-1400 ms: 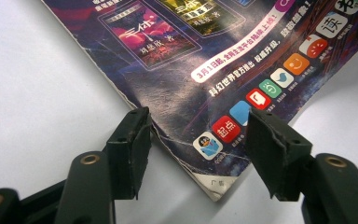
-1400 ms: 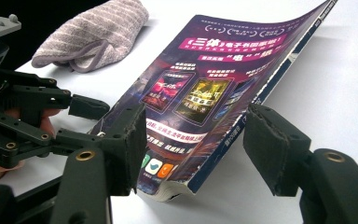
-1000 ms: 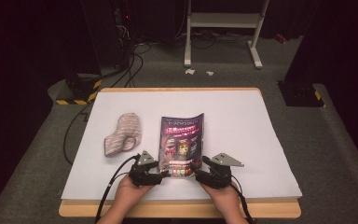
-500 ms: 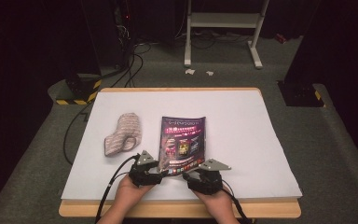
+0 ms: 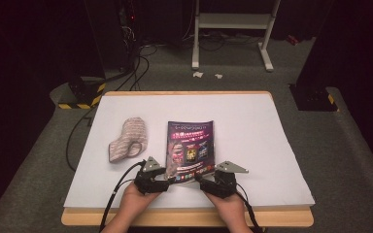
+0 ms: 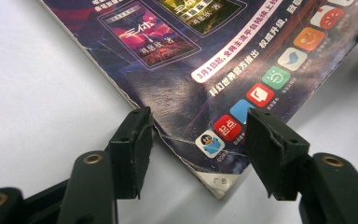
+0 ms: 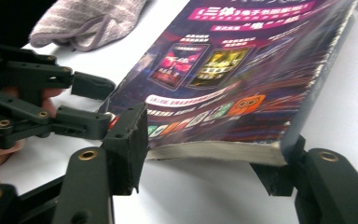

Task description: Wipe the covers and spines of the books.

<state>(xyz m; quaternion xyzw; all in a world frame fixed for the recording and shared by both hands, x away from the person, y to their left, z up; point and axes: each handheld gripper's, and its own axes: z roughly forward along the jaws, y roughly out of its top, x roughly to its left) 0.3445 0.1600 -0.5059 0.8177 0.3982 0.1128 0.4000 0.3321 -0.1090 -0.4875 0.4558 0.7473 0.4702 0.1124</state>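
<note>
In the high view a striped grey-pink sock (image 5: 128, 145) lay left of centre on the white table (image 5: 252, 126), just apart from a purple-covered paperback book (image 5: 190, 147) that sat face up at mid-frame. Below the sock, toward the lower middle of the frame, the left hand (image 5: 135, 198) held the left gripper (image 5: 161, 179) at the book's near left corner. In the left gripper view its jaws stood apart, one on each side of that worn corner (image 6: 216, 184), the left jaw at the book's edge and the right one over the cover; neither was visibly pressing it.

Right of that, the right hand (image 5: 228, 206) held the right gripper (image 5: 205, 183) at the book's near right corner. In the right gripper view its jaws were spread wide, the book's page edge (image 7: 214, 151) between them and slightly raised off the table; the right jaw sat under the spine corner. The sock (image 7: 86, 21) showed at that view's upper left, with the left gripper (image 7: 93, 105) at its left edge.
</note>
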